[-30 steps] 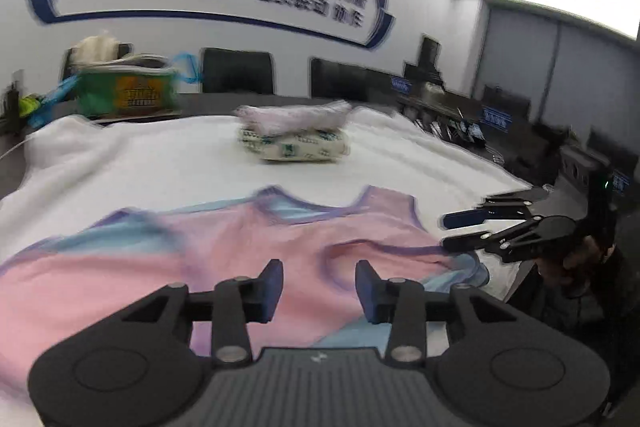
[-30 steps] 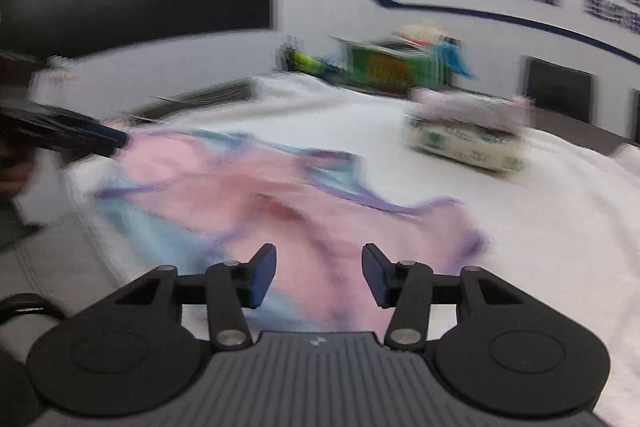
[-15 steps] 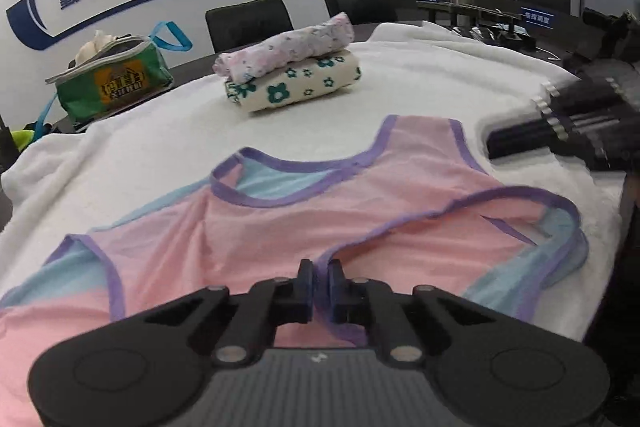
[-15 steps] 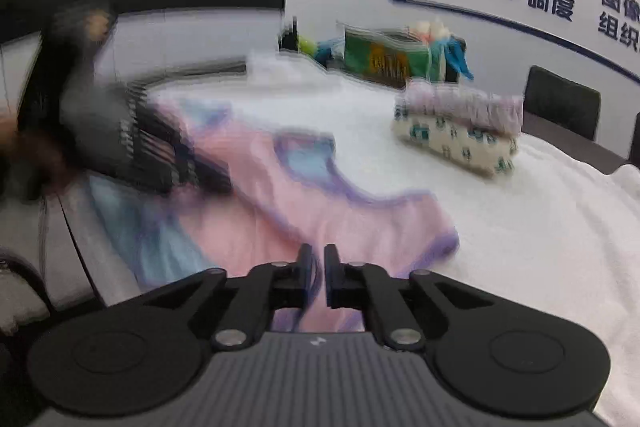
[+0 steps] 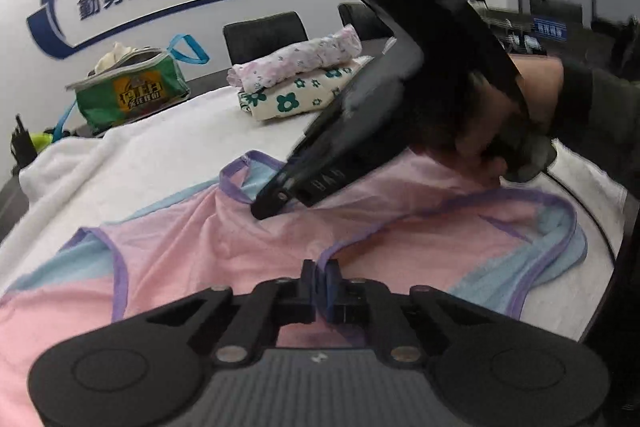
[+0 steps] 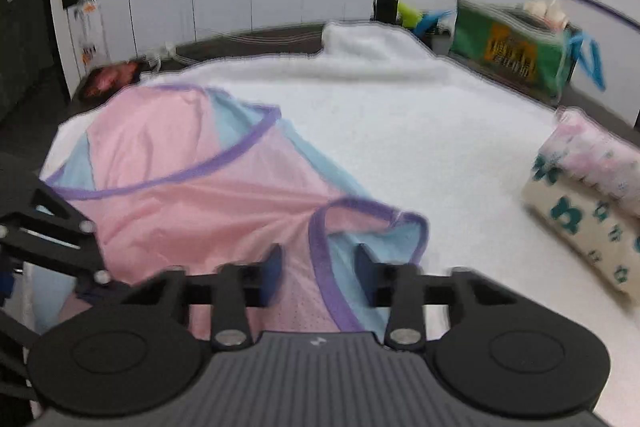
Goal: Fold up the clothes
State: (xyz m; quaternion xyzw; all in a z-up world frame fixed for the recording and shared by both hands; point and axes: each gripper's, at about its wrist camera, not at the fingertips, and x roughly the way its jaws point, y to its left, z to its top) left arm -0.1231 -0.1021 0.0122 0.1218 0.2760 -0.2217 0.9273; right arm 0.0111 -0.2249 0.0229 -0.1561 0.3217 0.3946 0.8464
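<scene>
Left wrist view: left gripper (image 5: 319,277) is clamped on the purple hem of the pink tank top (image 5: 224,247), which lies flat on the white towel (image 5: 160,155). Right gripper (image 6: 318,269), fingers apart, straddles the far shoulder strap (image 6: 320,259), so it is nearer there.

Left gripper (image 5: 319,277): I've got the fingers (image 5: 307,277) pinched together, low and pointing forward, purple hem caught between them. Right gripper (image 6: 318,267): fingers (image 6: 274,265) spread apart. In the left wrist view it crosses from upper right, angled down-left, tips low. The hand (image 5: 516,115) holding it is visible, dark sleeve at the wrist. Right view is motion-blurred.
</scene>
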